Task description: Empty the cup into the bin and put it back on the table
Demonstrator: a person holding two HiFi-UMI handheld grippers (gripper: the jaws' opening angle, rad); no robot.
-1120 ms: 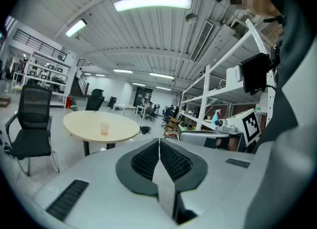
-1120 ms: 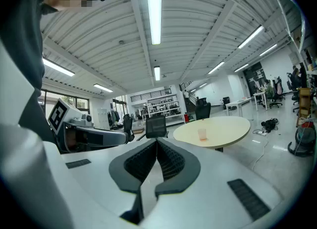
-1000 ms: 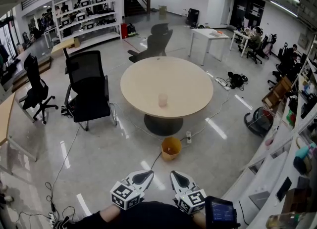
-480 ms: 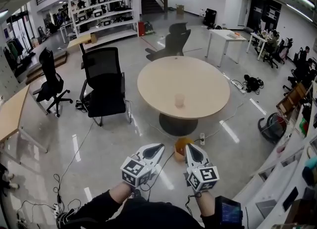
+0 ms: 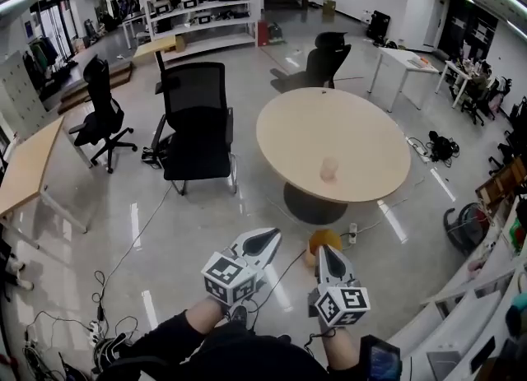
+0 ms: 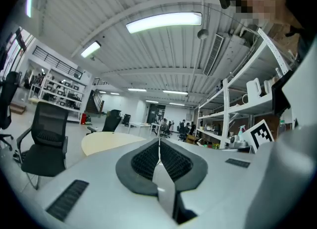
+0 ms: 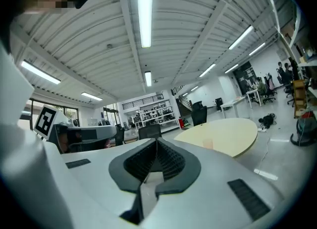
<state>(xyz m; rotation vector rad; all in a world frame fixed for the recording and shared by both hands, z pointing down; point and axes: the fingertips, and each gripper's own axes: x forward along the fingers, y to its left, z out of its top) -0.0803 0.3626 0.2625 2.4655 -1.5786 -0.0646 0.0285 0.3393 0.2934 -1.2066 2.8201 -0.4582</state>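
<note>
Risk: the cup (image 5: pixel 329 169), toward the near edge of the round worktop (image 5: pixel 346 124) and well apart from the left gripper (image 5: pixel 262 242) and right gripper (image 5: pixel 324 257), both with jaws together and empty, could be knocked over unless one opens first.

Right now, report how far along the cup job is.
Done: nothing yet. The cup stands on the table, untouched, and the bin sits by the table's foot. In hand: nothing; the left gripper and right gripper are both shut and empty, well short of the table. Left: grasp the cup, tip it into the bin, set it back.
</note>
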